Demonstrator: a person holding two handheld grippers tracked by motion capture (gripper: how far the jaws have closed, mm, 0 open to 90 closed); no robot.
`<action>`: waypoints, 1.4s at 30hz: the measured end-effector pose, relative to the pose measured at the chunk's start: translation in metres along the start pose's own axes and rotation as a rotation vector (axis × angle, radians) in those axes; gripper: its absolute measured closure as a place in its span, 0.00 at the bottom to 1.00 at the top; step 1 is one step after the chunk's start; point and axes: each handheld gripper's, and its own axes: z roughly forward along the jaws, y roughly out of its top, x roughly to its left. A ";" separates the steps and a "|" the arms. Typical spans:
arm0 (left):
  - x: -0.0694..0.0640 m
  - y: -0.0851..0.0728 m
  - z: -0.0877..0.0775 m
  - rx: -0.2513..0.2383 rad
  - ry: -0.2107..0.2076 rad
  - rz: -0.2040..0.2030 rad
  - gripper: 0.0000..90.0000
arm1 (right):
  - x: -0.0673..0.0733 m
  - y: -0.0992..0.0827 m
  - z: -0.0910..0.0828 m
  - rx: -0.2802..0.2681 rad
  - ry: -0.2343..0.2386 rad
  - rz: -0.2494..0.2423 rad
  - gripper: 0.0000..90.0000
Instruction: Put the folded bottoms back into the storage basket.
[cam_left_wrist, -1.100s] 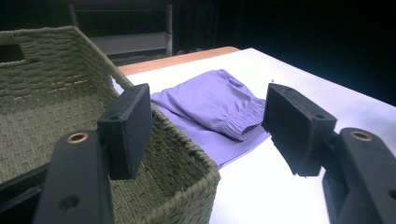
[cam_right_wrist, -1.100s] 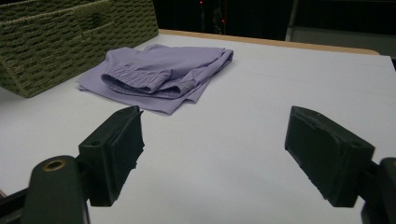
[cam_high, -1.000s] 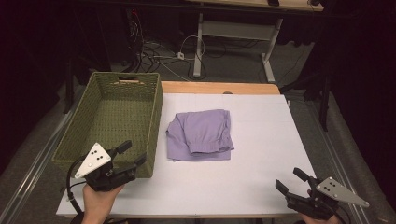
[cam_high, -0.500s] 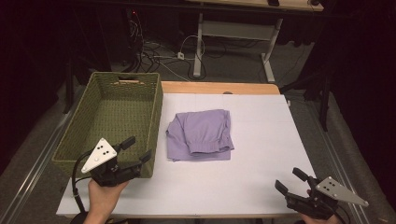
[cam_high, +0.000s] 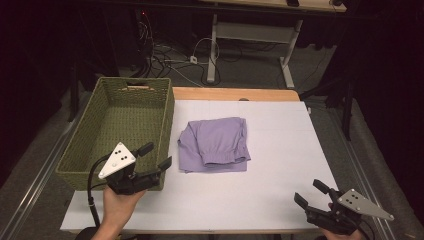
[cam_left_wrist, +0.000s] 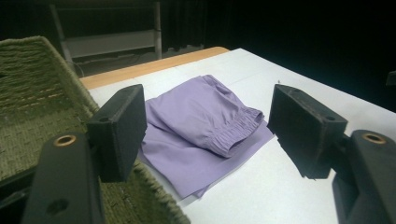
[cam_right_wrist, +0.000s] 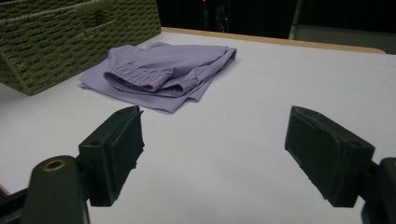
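Note:
A folded purple garment (cam_high: 215, 145) lies on the white table top (cam_high: 280, 150), just right of an empty green woven basket (cam_high: 168, 112). My left gripper (cam_high: 156, 155) hovers over the basket's near right corner, pointing at the garment (cam_left_wrist: 201, 126). Its jaws have just been opening and stand wide with nothing between them (cam_left_wrist: 208, 112). My right gripper (cam_high: 309, 191) is held at the table's near right corner, open and empty (cam_right_wrist: 212, 140), well short of the garment (cam_right_wrist: 163, 70). The basket (cam_right_wrist: 56, 42) shows beyond the cloth.
A wooden strip (cam_high: 235, 94) runs along the table's far edge. Behind it stand a desk frame (cam_high: 250, 35) and loose cables (cam_high: 175, 55) on the floor. Bare white table lies between the garment and my right gripper.
My left gripper has lifted a little and shifted right toward the garment, with its jaws slightly wider. The right gripper and the garment have kept still.

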 end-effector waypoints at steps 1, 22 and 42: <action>-0.001 0.001 0.001 0.001 -0.001 0.001 0.30 | 0.000 0.000 0.000 0.000 0.001 0.000 0.22; -0.019 0.021 0.043 0.048 -0.077 0.015 0.28 | 0.001 0.000 0.000 0.001 0.006 -0.008 0.22; -0.025 0.031 0.077 0.107 -0.093 -0.010 0.28 | 0.001 0.000 0.001 0.005 0.010 -0.003 0.22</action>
